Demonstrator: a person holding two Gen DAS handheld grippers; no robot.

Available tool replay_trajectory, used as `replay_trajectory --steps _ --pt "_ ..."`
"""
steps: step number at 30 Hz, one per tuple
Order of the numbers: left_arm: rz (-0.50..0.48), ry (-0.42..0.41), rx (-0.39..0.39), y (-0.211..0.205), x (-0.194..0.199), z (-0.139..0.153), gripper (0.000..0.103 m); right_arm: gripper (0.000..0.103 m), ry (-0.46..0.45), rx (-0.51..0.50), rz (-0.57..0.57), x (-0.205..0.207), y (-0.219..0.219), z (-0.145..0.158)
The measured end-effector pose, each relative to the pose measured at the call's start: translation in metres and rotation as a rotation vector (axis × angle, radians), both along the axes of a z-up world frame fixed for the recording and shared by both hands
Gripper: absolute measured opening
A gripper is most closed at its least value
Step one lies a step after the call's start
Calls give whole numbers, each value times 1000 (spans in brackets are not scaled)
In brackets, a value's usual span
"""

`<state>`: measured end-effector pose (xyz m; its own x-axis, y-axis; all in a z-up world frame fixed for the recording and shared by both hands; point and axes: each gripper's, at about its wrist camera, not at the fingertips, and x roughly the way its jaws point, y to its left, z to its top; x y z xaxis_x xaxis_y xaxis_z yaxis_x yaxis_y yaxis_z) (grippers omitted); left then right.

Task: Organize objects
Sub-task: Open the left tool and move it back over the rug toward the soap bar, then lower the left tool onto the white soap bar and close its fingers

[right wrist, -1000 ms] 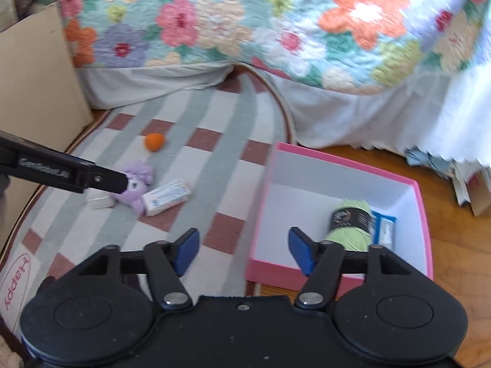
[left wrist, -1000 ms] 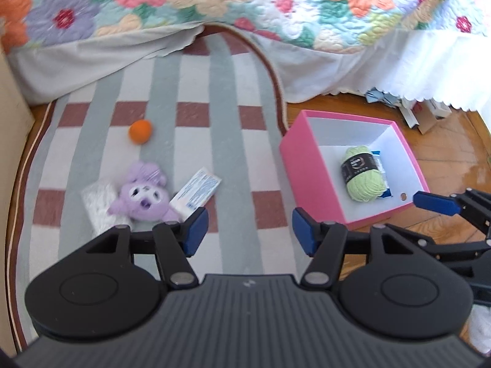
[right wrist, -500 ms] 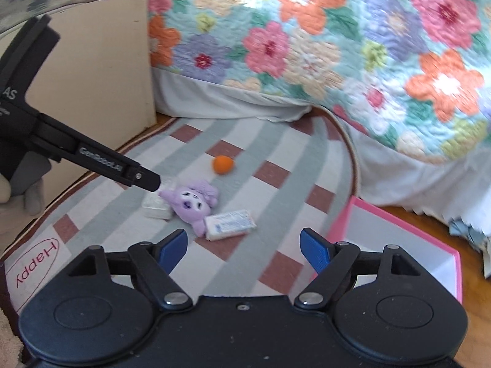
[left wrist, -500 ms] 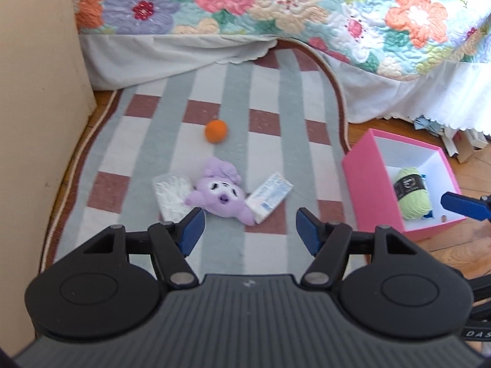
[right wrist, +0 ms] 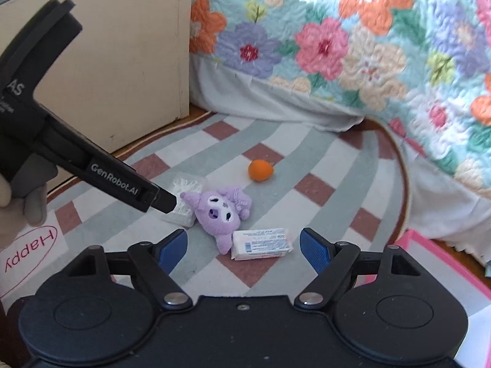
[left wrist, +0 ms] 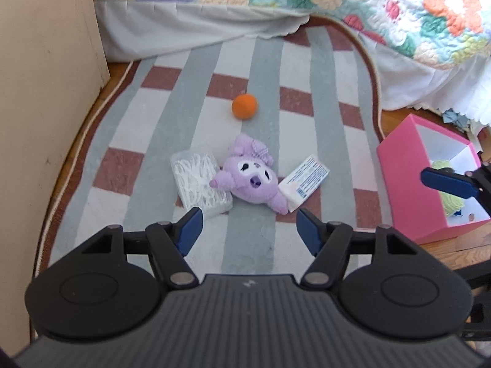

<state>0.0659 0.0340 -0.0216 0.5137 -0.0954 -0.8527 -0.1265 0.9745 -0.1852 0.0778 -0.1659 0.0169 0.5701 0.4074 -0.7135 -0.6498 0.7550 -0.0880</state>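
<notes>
Since a second ago, both tongs have swung away from the pink cardboard box (left wrist: 396, 181) toward the cluster on the rug, and the toys now sit centred and larger in both views; the objects themselves have not shifted.

Starting at my left tongs (left wrist: 247, 228): the blue-padded jaws are spread wide with nothing between them, hovering just short of the small purple plush toy with a white face (left wrist: 250, 179). My right tongs (right wrist: 244, 245) are likewise spread wide and empty, aimed at the same spot.

Moving outward, the plush toy touches a clear plastic case of white floss picks (left wrist: 199, 181) on one side and a white rectangular packet with blue print (left wrist: 305, 179) on the other. A small orange ball (left wrist: 244, 106) lies apart, farther up the grey, white and brown checked rug (left wrist: 260, 242). The box stands off the rug's edge on the wooden floor, with a green yarn skein (left wrist: 451, 202) inside.

I judge the main risk is crowding: closing on the plush toy could catch or drag the case or packet. Both tongs converging on one cluster could also collide. The ball may roll if nudged.
</notes>
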Motion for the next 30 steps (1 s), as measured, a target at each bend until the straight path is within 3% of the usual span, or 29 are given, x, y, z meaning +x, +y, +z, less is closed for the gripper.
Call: replay_trajectory --steps 6,9,17,27,30 --pt "1 23 -33 -5 14 -20 64 84 44 -24 53 22 5 -29" --pt "3 34 -96 -5 26 -30 61 84 73 -52 91 32 10 -43" --pt "1 85 -245 -13 66 -63 39 84 93 -132 105 58 24 -79" --pt "-23 156 -327 -16 108 -102 21 84 143 -221 127 85 36 -112" --pt "-28 163 -311 -18 113 -109 18 84 150 -240 124 91 37 -120"
